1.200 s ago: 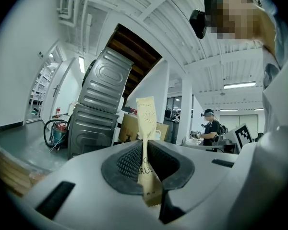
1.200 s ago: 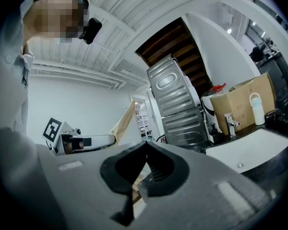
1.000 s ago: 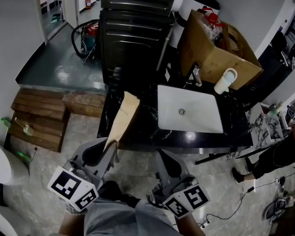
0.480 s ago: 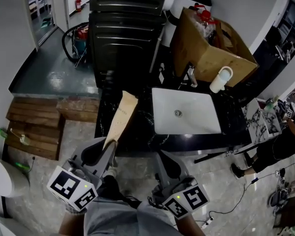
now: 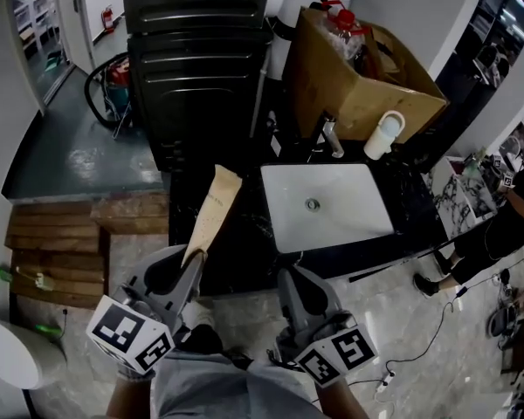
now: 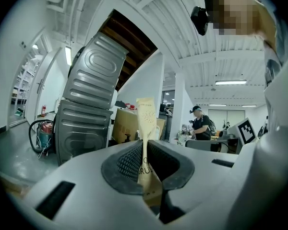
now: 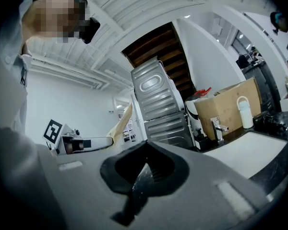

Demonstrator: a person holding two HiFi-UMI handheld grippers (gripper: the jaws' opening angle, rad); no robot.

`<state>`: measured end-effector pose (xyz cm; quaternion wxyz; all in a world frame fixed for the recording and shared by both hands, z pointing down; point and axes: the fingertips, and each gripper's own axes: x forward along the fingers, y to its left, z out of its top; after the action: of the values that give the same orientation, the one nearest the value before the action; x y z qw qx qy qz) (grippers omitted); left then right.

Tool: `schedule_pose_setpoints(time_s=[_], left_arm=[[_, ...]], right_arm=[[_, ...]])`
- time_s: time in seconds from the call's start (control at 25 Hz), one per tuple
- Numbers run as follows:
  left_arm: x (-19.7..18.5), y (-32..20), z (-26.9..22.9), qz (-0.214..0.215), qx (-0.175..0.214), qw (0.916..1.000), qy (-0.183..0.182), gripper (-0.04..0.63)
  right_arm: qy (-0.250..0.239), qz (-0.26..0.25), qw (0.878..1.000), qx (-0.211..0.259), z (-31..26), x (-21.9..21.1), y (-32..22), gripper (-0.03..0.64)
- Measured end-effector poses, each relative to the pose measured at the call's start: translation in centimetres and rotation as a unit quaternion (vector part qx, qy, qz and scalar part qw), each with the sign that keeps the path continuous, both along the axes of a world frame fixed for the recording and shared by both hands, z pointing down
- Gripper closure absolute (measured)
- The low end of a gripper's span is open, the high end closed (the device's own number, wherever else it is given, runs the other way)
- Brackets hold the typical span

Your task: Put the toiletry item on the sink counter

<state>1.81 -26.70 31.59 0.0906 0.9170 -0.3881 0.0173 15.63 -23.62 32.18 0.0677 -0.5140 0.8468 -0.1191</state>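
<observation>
Cream tube (image 5: 211, 215) clamped in the left hand-held gripper (image 5: 193, 258), pointing level toward the bench (image 5: 244, 227); right hand-held gripper (image 5: 295, 279) closed, empty.

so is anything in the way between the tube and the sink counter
Nothing visible. The tube, clamped in the left gripper, points at a bare stretch of the black counter left of the white basin. The faucet and white bottle stand at the back.
</observation>
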Motion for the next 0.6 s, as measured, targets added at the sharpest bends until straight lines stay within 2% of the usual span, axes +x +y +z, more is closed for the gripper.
schedule_pose_setpoints(time_s=[0.6], left_arm=[[-3.5,-7.7,0.6,0.051,0.001,0.9987,-0.008,0.555]], right_arm=[[0.006,0.043,0.999,-0.009,0.5,-4.5,-5.8,0.618]])
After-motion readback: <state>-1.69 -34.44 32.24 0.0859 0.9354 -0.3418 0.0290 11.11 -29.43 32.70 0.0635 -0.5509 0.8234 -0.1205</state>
